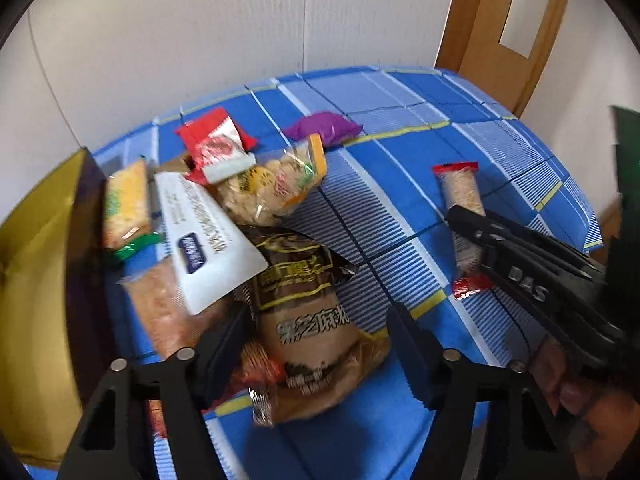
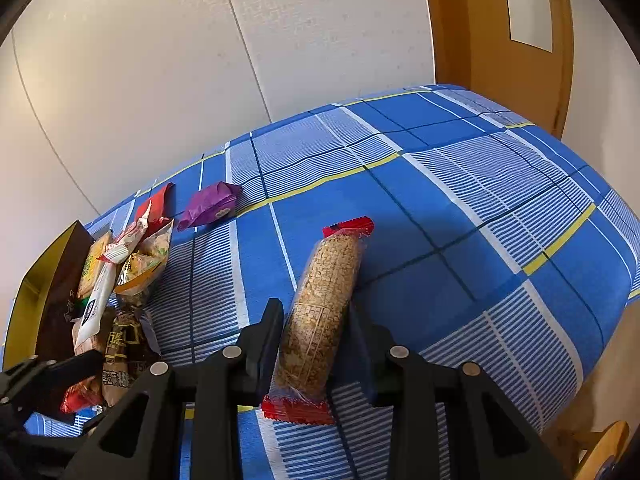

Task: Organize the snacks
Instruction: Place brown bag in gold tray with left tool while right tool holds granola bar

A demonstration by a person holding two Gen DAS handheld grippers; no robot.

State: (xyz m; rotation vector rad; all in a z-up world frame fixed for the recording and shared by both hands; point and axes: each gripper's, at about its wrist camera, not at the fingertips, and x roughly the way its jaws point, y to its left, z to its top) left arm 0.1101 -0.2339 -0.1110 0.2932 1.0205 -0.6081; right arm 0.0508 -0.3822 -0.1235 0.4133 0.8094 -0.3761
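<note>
A brown sesame snack packet (image 1: 312, 340) lies on top of a heap of snacks, between the fingers of my left gripper (image 1: 318, 316). The jaws stand open around it, close to its sides. To the right, a long grain bar (image 1: 460, 192) with red ends lies on the blue checked cloth (image 1: 440, 120). My right gripper (image 1: 468, 224) is shut across its middle. In the right wrist view, the grain bar (image 2: 320, 312) is pinched between the two pads of the right gripper (image 2: 315, 308), pointing away from the camera.
A brown box with a gold lining (image 1: 36, 260) stands at the left edge beside the heap. The heap holds a white packet (image 1: 204, 232), a clear cracker bag (image 1: 276, 188), a red packet (image 1: 218, 140) and a green-yellow one (image 1: 124, 208). Apart lies a purple packet (image 2: 210, 204). Wooden furniture (image 1: 500, 20) stands behind.
</note>
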